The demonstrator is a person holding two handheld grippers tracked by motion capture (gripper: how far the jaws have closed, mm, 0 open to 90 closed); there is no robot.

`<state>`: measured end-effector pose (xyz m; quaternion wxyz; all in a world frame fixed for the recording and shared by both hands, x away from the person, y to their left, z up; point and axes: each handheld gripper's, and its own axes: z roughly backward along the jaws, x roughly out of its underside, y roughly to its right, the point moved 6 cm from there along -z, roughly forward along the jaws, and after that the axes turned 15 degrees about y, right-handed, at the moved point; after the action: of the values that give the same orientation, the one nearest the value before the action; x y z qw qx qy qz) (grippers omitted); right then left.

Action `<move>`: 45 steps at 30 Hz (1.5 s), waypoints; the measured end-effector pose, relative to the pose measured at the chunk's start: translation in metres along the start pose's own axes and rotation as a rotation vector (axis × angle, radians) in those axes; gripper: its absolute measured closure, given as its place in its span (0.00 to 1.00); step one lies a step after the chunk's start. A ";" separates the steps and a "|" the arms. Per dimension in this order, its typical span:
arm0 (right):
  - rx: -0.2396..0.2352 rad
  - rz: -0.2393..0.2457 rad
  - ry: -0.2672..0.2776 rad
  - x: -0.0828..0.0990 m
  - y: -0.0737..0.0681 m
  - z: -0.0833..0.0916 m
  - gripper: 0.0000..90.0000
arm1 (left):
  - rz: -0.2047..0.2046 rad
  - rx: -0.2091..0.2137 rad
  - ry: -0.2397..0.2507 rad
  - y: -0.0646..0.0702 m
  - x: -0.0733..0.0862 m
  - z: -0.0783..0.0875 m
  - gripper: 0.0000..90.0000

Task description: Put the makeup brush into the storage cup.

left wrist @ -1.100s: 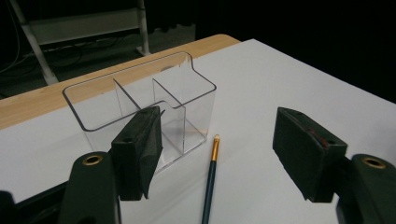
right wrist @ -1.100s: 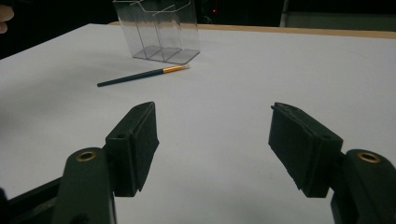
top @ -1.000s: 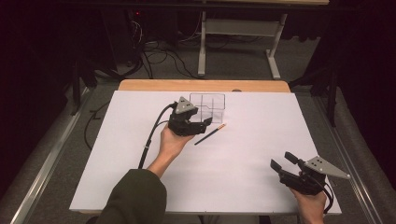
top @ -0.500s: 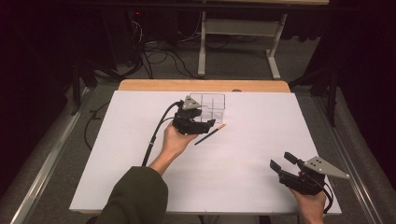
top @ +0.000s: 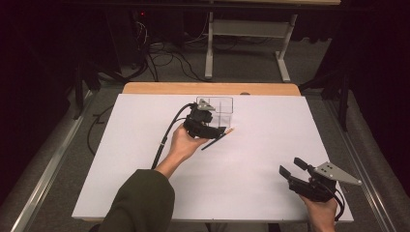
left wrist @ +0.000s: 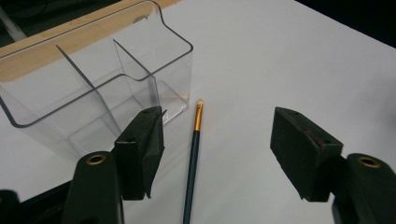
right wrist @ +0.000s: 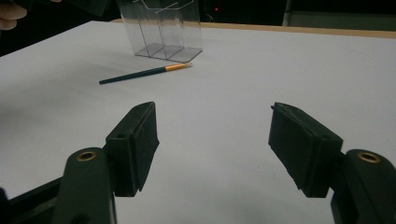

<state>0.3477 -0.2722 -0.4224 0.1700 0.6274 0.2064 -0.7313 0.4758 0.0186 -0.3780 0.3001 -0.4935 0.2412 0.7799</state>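
The person's left arm, in a dark green sleeve, stretches forward across the table, its left gripper (top: 218,129) held low with jaws spread wide. The right gripper (top: 291,169) sits near the table's near right corner, jaws likewise apart, gripping nothing.

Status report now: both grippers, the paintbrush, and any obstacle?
Left gripper open, straddling paintbrush. Right gripper open, apart. Brush flat on table, not gripped. Clear organizer close beside left jaw.
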 end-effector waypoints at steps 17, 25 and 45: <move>0.004 -0.007 -0.002 0.000 0.002 0.000 0.39 | -0.013 0.014 -0.128 0.002 0.000 -0.010 0.39; 0.003 -0.005 -0.002 0.000 0.002 0.001 0.39 | -0.031 0.021 -0.187 0.003 0.002 -0.018 0.40; -0.003 -0.007 -0.003 0.000 0.001 0.001 0.39 | -0.082 -0.023 -0.353 -0.002 0.016 -0.032 0.43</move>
<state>0.3471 -0.2736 -0.4225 0.1688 0.6252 0.2093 -0.7326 0.4922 0.0025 -0.4051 0.3634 -0.3619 0.1555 0.8443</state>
